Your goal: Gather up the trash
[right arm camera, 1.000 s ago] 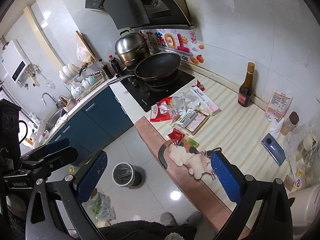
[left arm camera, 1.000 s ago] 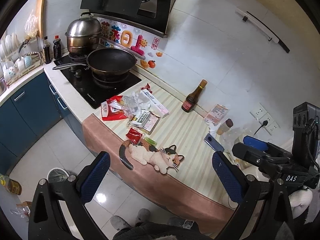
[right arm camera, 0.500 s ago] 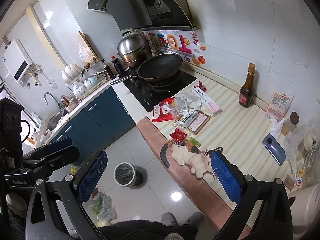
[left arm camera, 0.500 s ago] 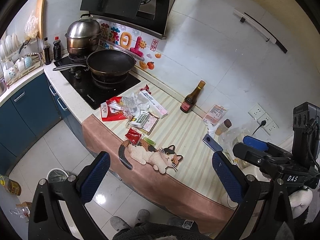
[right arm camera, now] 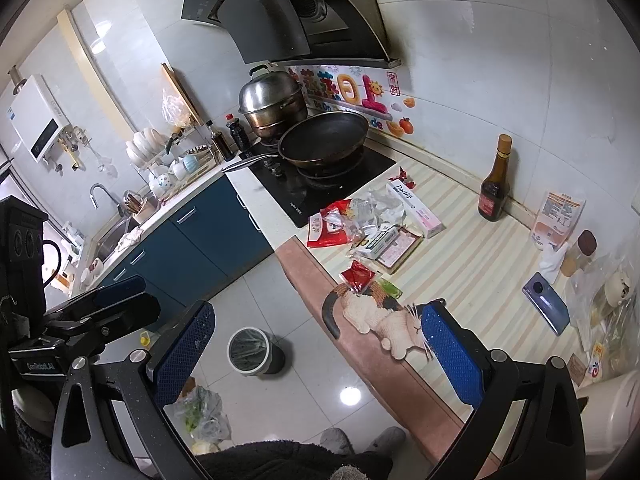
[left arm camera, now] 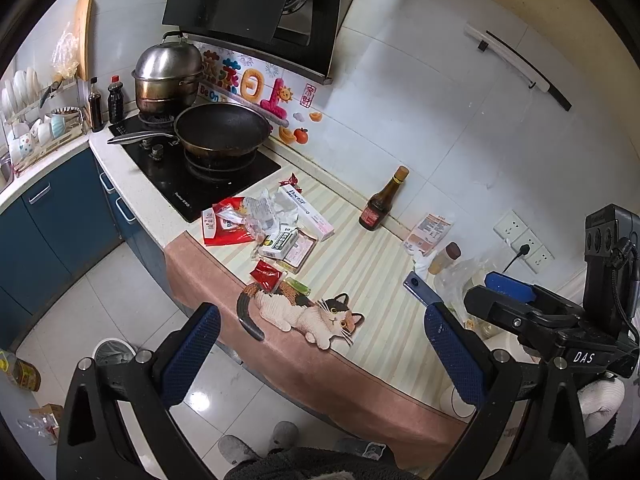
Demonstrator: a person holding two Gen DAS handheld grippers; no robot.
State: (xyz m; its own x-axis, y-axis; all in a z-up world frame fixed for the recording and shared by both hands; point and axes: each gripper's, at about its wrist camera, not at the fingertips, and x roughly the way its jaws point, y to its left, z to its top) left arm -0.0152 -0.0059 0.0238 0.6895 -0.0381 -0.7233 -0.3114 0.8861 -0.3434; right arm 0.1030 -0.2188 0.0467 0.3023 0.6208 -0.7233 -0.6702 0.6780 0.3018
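Observation:
A heap of trash lies on the striped counter mat (left arm camera: 360, 264) beside the hob: a red wrapper (left arm camera: 224, 228), crumpled clear plastic (left arm camera: 264, 212), a white and pink box (left arm camera: 308, 212), a small flat carton (left arm camera: 280, 244), a red sachet (left arm camera: 266, 274) and a green wrapper (left arm camera: 298, 286). My left gripper (left arm camera: 320, 344) is open and empty, held in the air in front of the counter edge. My right gripper (right arm camera: 316, 344) is open and empty too, over the floor. A small lined bin (right arm camera: 252, 350) stands on the floor tiles below the counter.
A black pan (left arm camera: 222, 130) and a steel pot (left arm camera: 168, 76) sit on the hob. On the counter stand a dark bottle (left arm camera: 382, 202), a blue phone (left arm camera: 418, 290) and bagged items (right arm camera: 600, 304). Blue cabinets (right arm camera: 192, 240) run left. A bag lies on the floor (right arm camera: 202, 412).
Both views have drifted only slightly. Nothing on the counter has moved, and both grippers stay open and empty.

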